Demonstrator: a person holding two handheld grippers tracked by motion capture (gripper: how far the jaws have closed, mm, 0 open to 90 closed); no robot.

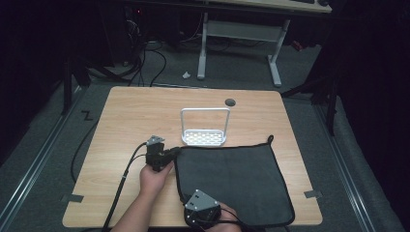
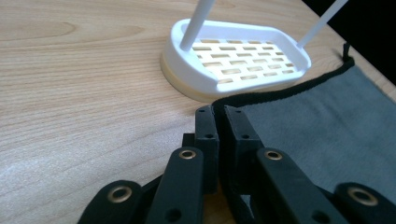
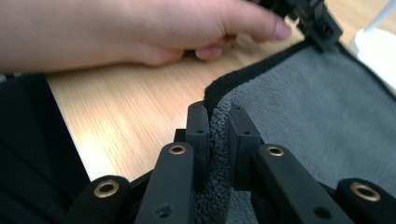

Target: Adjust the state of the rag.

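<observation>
- Your right gripper (image 1: 189,201) sits lowest in the high view, at the near left corner of the grey cloth (image 1: 237,181); its fingers are hidden there under the grey plate.
- Right gripper view settles it: right gripper (image 3: 218,122) has its fingers clamped on the cloth's (image 3: 303,107) black-bound edge, pile bunched between the pads.
- Your left gripper (image 1: 175,152) is at the cloth's far left corner in the high view, left hand (image 1: 154,178) behind it.
- Left gripper view: left gripper (image 2: 219,122) fingers closed on the cloth (image 2: 327,126) hem at that corner.
- Cloth lies flat on the bench (image 1: 135,116), right half.
- White soap rack (image 1: 205,137) stands just beyond the cloth's far edge; the left gripper view shows its slotted tray (image 2: 233,58), which the high view blurs.
</observation>
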